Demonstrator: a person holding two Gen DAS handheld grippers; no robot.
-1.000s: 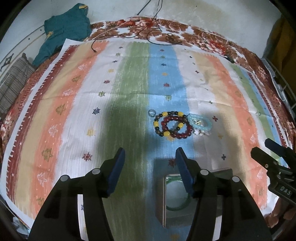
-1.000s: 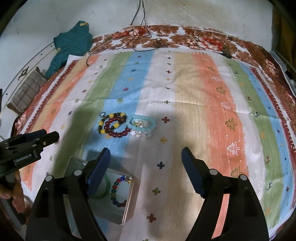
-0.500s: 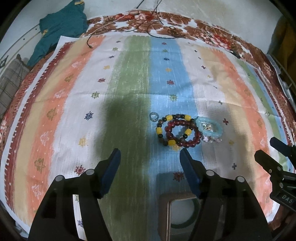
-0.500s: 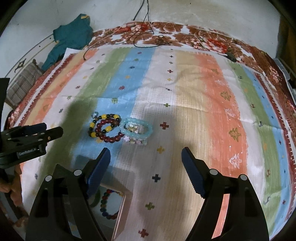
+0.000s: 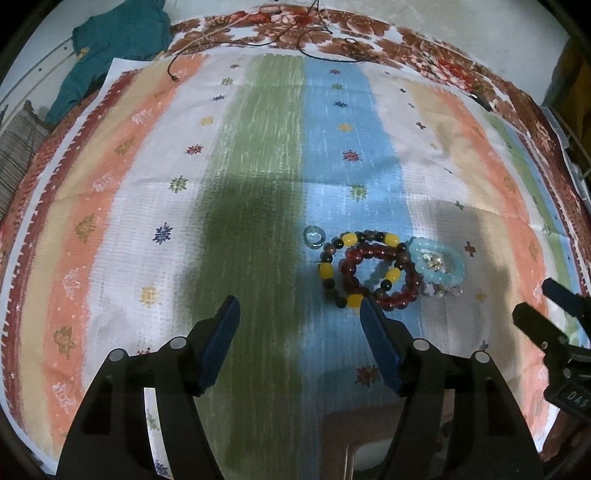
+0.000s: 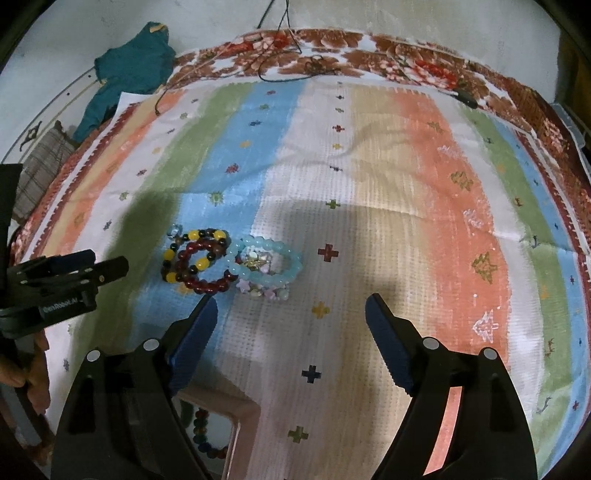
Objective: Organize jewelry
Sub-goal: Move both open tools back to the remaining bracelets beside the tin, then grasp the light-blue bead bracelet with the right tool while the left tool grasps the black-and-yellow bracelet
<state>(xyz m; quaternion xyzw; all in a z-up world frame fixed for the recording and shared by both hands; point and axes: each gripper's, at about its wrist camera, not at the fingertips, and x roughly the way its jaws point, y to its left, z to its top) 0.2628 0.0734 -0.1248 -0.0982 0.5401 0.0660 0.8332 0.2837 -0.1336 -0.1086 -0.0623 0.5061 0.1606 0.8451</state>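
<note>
A cluster of jewelry lies on the striped cloth: a dark red bead bracelet (image 5: 384, 275), a black and yellow bead bracelet (image 5: 332, 266), a pale blue bead bracelet (image 5: 437, 264) with small charms, and a clear blue ring (image 5: 314, 236). It also shows in the right wrist view, with the red bracelet (image 6: 207, 269) and the blue bracelet (image 6: 266, 264). My left gripper (image 5: 299, 314) is open and empty, just short of the cluster. My right gripper (image 6: 291, 314) is open and empty, near the blue bracelet. A pinkish jewelry box (image 6: 236, 417) holding a multicolour bracelet (image 6: 201, 428) sits under my grippers.
The striped cloth (image 5: 258, 147) covers a floral bedspread (image 5: 369, 33). A teal garment (image 5: 110, 55) lies at the far left corner and black cables (image 5: 325, 37) at the far edge. A checked cloth (image 5: 18, 155) lies at left.
Both grippers have moved forward over the cloth toward the jewelry cluster. The box has slid toward the bottom edge of both views. Both stay open.
</note>
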